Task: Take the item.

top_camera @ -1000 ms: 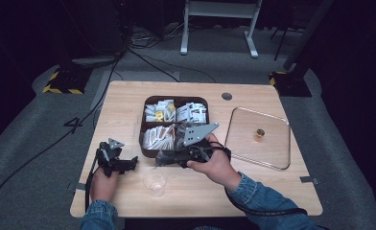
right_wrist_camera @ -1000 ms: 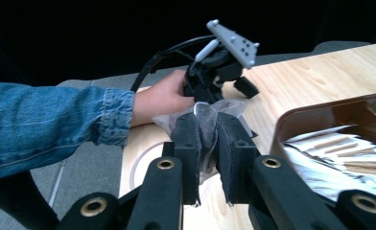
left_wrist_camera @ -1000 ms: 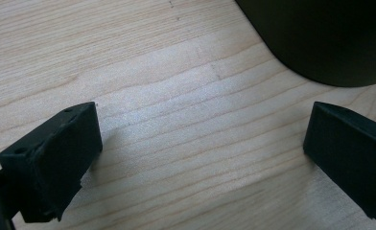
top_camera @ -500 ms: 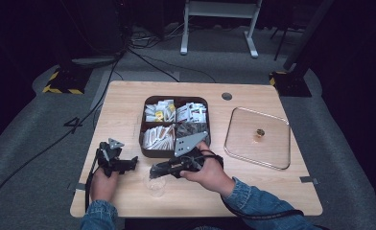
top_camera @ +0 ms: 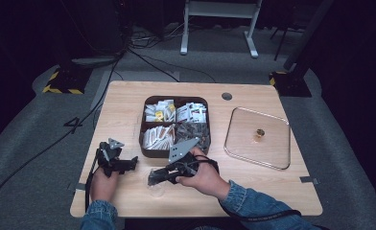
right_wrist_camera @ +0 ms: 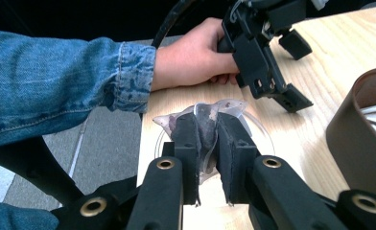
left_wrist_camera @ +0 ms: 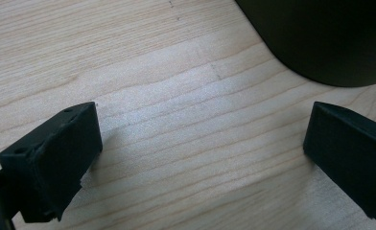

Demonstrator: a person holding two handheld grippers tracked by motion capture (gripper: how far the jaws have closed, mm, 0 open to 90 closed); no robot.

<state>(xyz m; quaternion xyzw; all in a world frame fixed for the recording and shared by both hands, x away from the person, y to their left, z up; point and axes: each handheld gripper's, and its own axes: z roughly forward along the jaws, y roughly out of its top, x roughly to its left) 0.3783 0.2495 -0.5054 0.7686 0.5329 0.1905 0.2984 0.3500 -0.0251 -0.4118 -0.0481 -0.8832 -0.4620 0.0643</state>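
Right gripper (right_wrist_camera: 206, 143) pinches a clear crumpled plastic packet (right_wrist_camera: 206, 114), lower centre of the right gripper view, just above a small clear round cup (top_camera: 156, 184). Left gripper (left_wrist_camera: 203, 153) jaws spread wide over bare wood. Brown four-compartment tray (top_camera: 143, 139) at high-view centre holds sachets; square clear lid (top_camera: 236, 143) to its right.

Dark rm, grey carpet floor (top_camera: 42, 158), white stand (top_camera: 219, 28), wood table (top_camera: 128, 100).

Light wood surface (top_camera: 128, 103) with a round grommet hole (top_camera: 227, 96) near the far edge. Sitting right on it: a dark brown divided tray (top_camera: 175, 99) of packets mid-surface, a clear square lid (top_camera: 239, 143) off to its right, and a small clear cup (top_camera: 155, 188) near the front edge.
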